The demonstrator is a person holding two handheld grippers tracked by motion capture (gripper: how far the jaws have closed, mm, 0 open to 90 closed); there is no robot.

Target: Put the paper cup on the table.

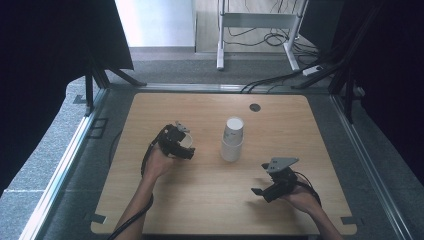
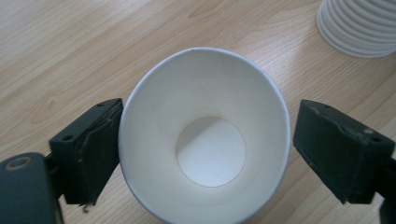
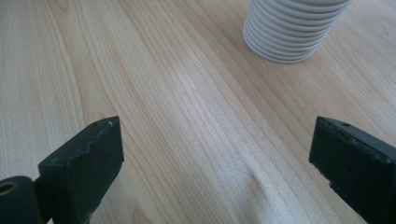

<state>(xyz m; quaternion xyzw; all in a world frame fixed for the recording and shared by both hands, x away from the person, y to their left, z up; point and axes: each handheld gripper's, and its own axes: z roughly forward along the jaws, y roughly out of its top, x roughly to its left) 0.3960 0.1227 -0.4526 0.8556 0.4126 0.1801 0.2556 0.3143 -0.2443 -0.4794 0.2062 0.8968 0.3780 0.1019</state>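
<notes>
Here, cup: a single white paper cup point(image 2: 205, 140) sits between the jaws of the left hand-held gripper point(image 2: 205, 149), mouth toward that gripper's camera, round base visible deep inside.
Contact: left jaw's pad just at the cup's rim; right jaw stands off w/ a sliver of wood showing between, so no squeeze on the cup.
L gripper state: jaws parted wide, cup loose between them; whether the left pad actually touches can't be told.
High view: left hand-held gripper point(image 1: 186, 145) w/ cup point(image 1: 187, 142) lies left of centre on the surface point(image 1: 150, 200), well short of the stack.
Stack: white paper cups nested upside down point(image 1: 232, 139), mid-surface, tilted a little; ribbed look from the many rolled rims, seen at top right in the left gripper view point(image 2: 359, 28) and the right gripper view point(image 3: 292, 28).
R gripper: right hand-held gripper point(image 1: 260, 190) near the front right of the surface, well apart from the stack; jaws spread wide over bare wood point(image 3: 210, 140), holding nothing.
Materials: surface is pale wood-grain laminate, rounded corners, dark round grommet point(image 1: 255, 107) near the far edge; jaw pads matt black, blocky, scuffed edges.
Cup look: smooth matt white inside, thin rolled rim, tapering walls, no print visible.
</notes>
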